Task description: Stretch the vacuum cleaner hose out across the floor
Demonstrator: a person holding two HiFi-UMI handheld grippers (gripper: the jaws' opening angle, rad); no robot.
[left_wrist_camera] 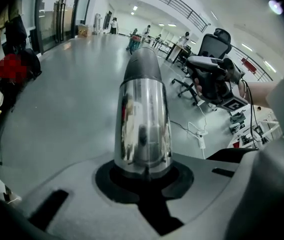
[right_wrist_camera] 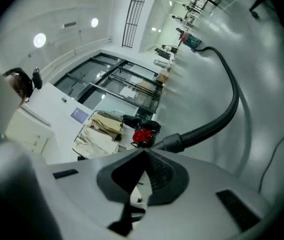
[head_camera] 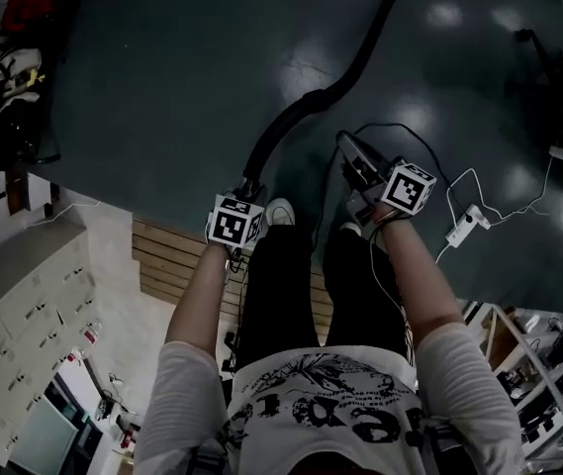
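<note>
The vacuum cleaner hose (head_camera: 306, 102) runs from just ahead of the person's feet out over the dark floor (head_camera: 162, 97) toward its far side, with a bend near the held end, so it looks drawn out most of the way but not yet straight. The left gripper (left_wrist_camera: 142, 166) is clamped on the chrome tube (left_wrist_camera: 142, 119) at the hose's near end. The right gripper (right_wrist_camera: 144, 154) is closed on nothing, the hose's cuff just past its tips; taking out the bend and laying the end down seems to remain.
</note>
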